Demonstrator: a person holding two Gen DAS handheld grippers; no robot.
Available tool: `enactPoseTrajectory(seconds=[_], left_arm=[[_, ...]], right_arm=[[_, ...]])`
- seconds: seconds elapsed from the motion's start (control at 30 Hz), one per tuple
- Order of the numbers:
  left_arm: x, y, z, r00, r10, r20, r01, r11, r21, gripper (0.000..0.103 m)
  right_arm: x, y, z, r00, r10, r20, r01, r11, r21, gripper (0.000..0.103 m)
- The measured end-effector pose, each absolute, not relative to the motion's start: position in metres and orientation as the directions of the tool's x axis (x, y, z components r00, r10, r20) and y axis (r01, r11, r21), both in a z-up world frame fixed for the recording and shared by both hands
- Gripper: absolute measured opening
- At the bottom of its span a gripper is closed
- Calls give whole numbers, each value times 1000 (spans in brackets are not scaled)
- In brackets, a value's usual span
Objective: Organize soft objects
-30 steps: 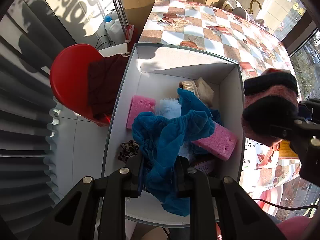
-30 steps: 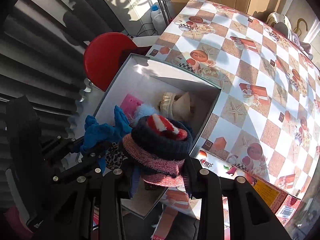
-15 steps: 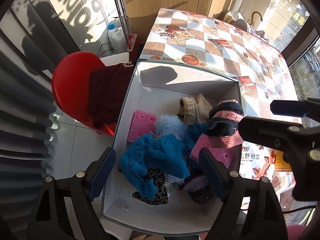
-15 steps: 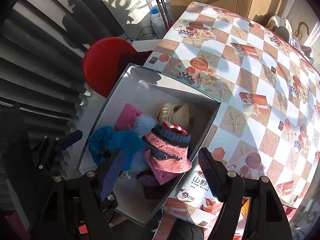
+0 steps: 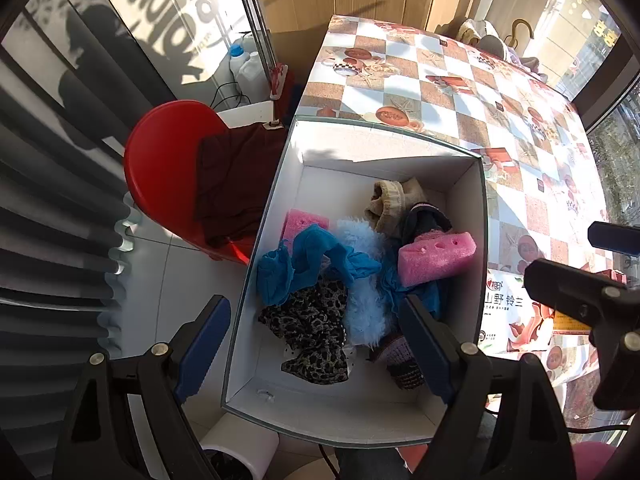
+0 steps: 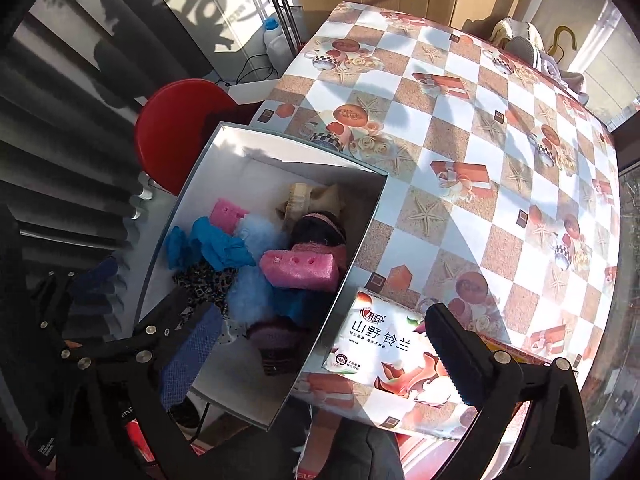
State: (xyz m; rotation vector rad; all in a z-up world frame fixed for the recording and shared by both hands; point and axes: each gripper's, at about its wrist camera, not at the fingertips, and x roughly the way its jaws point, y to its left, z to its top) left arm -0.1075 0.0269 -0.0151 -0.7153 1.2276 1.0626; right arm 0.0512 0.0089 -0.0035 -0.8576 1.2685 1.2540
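**Both grippers hang wide over a box full of soft things**

On the far left a red chair (image 5: 160, 168) stands beside the bench, a dark maroon cloth (image 5: 232, 184) draped over its seat. Next to it sits the white box (image 5: 384, 164), on the corner of the bench (image 6: 500, 152) with its checked, shell-patterned cover.

The left gripper (image 5: 316, 344) points steeply down over the near end of the box. Its blue-padded fingers (image 5: 204, 340) stand wide apart and grip nothing; the soft things lie below the gap, untouched by the pads.

Inside the box, from the left: a pink sponge (image 5: 304, 224) against the left wall, a blue cloth (image 5: 304, 264) crumpled over a leopard-print fabric (image 5: 312, 328), then a pale blue fluffy piece (image 5: 364, 272) in the middle. Behind that, toward the far wall, lies a beige sock-like item (image 5: 392, 200). To the right a second pink sponge with holes (image 5: 436, 256) rests on top of the heap, leaning on a dark knitted hat with a pink band (image 6: 320, 232). A dark purple knit piece (image 5: 400, 360) lies at the near right corner.

The right gripper (image 6: 320, 344) has just been opening its fingers; they now stand at their widest, with nothing held between them, one finger over the box and the other over a printed tissue pack (image 6: 384, 352) that lies on the bench just beside the box's right wall.
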Motion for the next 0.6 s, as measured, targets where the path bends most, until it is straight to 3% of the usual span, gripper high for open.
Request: enactPoseTrajectory(seconds=[0.6], left_arm=[[-110, 19, -12, -9, 257, -966, -918, 380, 110, 88]], right_arm=[[45, 2, 1, -122, 196, -973, -967, 197, 161, 103]])
